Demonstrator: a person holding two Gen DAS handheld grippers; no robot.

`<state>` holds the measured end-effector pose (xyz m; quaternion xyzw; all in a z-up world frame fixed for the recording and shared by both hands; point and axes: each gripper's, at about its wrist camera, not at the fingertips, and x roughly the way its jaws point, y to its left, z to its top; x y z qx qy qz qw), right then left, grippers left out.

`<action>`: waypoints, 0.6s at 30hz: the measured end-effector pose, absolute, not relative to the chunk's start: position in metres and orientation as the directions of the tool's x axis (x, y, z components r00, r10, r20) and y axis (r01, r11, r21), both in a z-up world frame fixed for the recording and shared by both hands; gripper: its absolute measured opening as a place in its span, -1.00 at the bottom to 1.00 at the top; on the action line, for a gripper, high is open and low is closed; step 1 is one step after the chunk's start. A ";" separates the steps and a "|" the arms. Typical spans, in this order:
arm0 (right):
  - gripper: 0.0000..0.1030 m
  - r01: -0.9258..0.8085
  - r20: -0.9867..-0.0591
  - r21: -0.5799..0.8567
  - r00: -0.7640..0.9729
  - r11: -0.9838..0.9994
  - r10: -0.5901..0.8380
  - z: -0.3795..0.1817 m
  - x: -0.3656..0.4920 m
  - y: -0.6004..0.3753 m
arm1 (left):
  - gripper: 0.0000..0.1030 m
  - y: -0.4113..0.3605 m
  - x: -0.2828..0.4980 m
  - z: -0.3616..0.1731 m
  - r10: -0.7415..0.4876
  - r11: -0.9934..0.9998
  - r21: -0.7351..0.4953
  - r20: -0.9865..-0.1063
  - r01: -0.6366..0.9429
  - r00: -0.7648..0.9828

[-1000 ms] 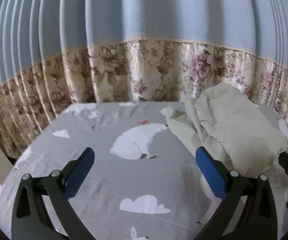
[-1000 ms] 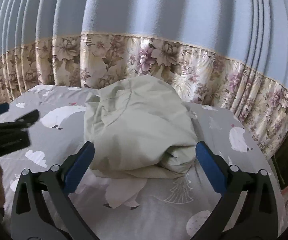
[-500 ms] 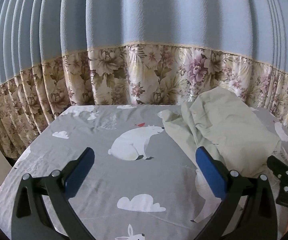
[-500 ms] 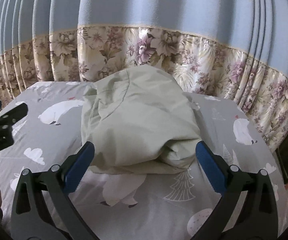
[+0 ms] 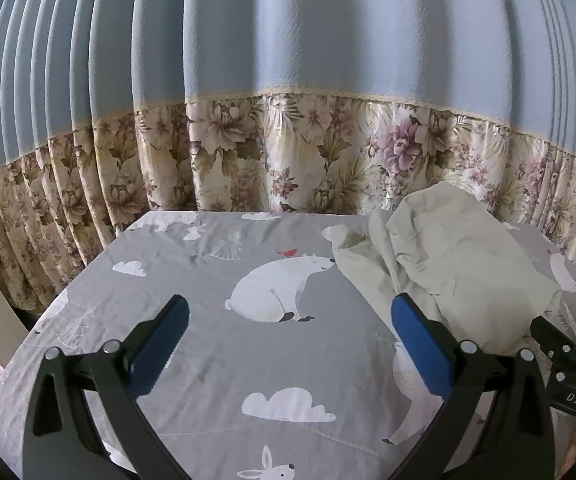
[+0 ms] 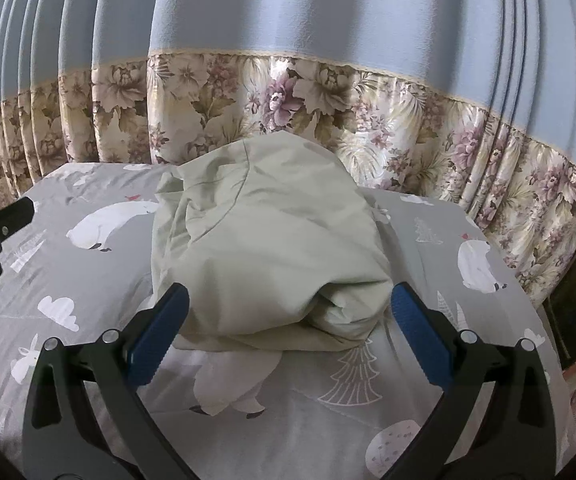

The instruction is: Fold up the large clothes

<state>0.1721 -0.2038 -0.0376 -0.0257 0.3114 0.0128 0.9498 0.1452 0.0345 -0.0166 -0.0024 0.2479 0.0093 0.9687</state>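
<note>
I hold both tools spread wide and empty over a counter (image 5: 192, 360) draped in a grey polar-bear sheet. The pale green garment (image 6: 272, 248) lies bunched in a rounded heap straight ahead of my right tool (image 6: 286, 330), its near rolled hem sitting between the blue pads (image 6: 156, 336); from my left tool (image 5: 288, 340) the same heap (image 5: 448, 264) sits ahead and off to the right. It looks like thin woven cloth: light, limp, likely to sag and slide once lifted. I judge the best hold to be a pinch on the doubled near edge or a corner, one tool each, not the puffed middle. A floral-hemmed blue curtain (image 5: 288, 80) hangs beyond.
</note>
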 end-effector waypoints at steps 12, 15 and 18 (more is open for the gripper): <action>0.94 -0.015 -0.582 -0.047 0.813 0.999 -0.015 -0.037 0.173 -0.209 | 0.97 0.035 0.143 -0.016 0.011 1.000 0.004 -0.480 -0.010 0.877; 0.94 -0.018 -0.582 -0.060 0.813 0.998 -0.021 -0.037 0.173 -0.208 | 0.97 0.035 0.144 -0.016 0.016 1.000 0.012 -0.481 -0.011 0.877; 0.94 -0.023 -0.582 -0.067 0.813 0.998 -0.021 -0.037 0.173 -0.207 | 0.97 0.034 0.143 -0.016 0.022 1.000 0.019 -0.472 -0.015 0.881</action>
